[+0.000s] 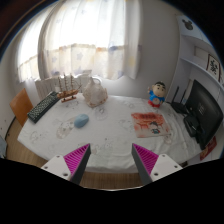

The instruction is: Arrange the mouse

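Note:
A small light blue-grey mouse point(81, 119) lies on the white table point(110, 135), left of the middle and well beyond my fingers. My gripper point(112, 160) is held over the table's near edge, its two fingers spread wide with the magenta pads point(76, 158) facing each other. Nothing is between the fingers. A black keyboard point(44, 105) lies on the table's far left part, beyond the mouse.
A clear glass point(64, 128) stands just left of the mouse. A magazine point(149, 122) lies right of centre. A toy figure point(157, 95), a glass jar point(94, 93), a wooden rack point(68, 88) and a black monitor point(203, 112) stand at the back and right.

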Available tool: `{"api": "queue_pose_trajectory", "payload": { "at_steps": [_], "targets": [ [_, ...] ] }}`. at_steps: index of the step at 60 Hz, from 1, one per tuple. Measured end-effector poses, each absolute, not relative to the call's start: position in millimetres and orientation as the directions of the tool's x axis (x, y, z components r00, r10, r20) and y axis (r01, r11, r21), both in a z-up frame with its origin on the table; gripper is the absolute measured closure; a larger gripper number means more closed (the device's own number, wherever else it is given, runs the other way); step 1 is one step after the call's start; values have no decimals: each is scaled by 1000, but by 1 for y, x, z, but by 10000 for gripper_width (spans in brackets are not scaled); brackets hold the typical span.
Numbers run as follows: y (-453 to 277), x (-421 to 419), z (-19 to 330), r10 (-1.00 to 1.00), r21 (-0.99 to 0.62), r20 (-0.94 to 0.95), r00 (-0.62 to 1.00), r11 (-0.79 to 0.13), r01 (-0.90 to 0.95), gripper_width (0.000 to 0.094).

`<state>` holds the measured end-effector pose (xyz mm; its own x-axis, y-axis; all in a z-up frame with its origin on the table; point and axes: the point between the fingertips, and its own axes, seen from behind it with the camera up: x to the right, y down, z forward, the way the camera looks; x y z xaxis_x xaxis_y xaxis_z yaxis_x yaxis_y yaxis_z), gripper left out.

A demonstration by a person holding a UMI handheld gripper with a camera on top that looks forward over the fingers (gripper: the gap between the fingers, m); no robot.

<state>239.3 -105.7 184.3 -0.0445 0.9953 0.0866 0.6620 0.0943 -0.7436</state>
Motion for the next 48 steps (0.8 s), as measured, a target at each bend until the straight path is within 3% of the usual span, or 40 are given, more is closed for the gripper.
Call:
{"api": "queue_pose_trajectory", "payload": {
  "at_steps": [12, 22, 48],
  "targets": [
    [-205, 228, 164, 985, -728, 62, -161, 155, 667, 80],
    [-260, 201, 134, 989, -760, 7, -149, 102, 642, 82],
    [-291, 58, 27, 999, -816, 25, -43, 45, 576, 84]
  ]
}}
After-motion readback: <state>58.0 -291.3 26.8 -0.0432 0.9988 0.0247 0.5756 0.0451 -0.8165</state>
